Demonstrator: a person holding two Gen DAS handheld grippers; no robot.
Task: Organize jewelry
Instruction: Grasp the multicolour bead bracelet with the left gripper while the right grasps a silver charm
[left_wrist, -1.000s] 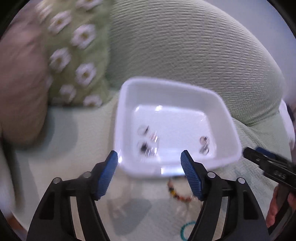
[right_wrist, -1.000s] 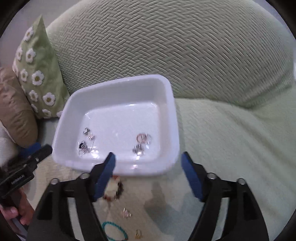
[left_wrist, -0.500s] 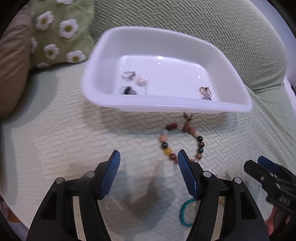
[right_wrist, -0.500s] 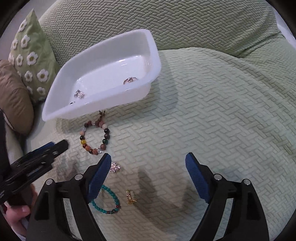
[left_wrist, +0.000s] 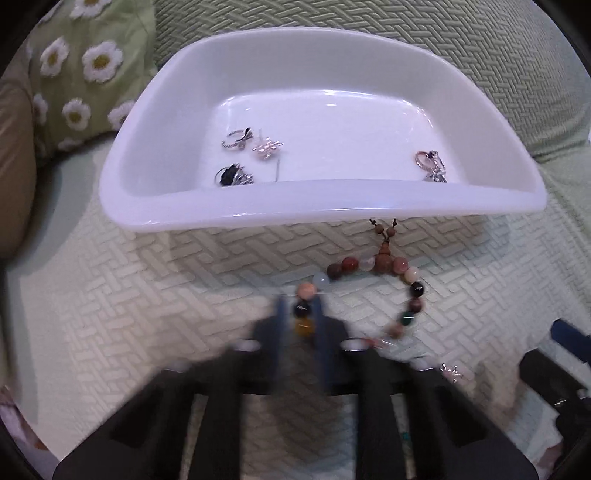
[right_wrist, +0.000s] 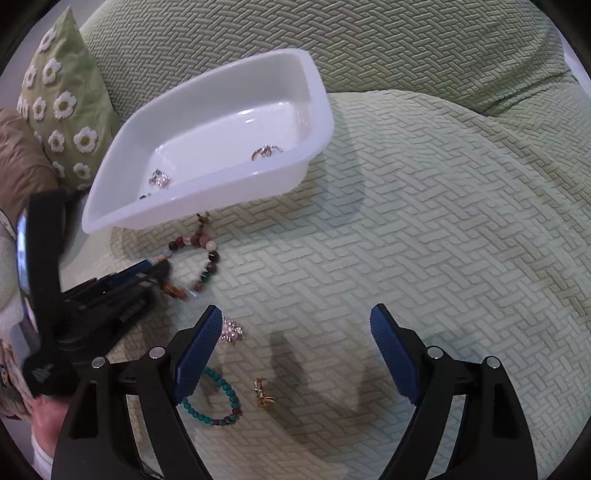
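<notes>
A white tray (left_wrist: 325, 206) sits on the green sofa seat and holds several rings and earrings (left_wrist: 240, 140). It also shows in the right wrist view (right_wrist: 207, 199). In front of it lies a multicoloured bead bracelet (left_wrist: 373, 266) (right_wrist: 207, 258). My left gripper (left_wrist: 301, 317) is blurred and closed around the bracelet's left beads; it also shows in the right wrist view (right_wrist: 155, 271). My right gripper (right_wrist: 295, 354) is open and empty above the seat. Near it lie a silver flower earring (right_wrist: 231, 330), a turquoise bead bracelet (right_wrist: 214, 398) and a gold ring (right_wrist: 263, 393).
A daisy-patterned green cushion (right_wrist: 59, 103) and a brown cushion (right_wrist: 18, 158) lean at the left beside the tray. The sofa back (right_wrist: 332, 37) rises behind the tray. The quilted seat (right_wrist: 424, 221) stretches to the right.
My left gripper has moved forward and closed on the bead bracelet. My right gripper has lowered slightly and stayed open.
</notes>
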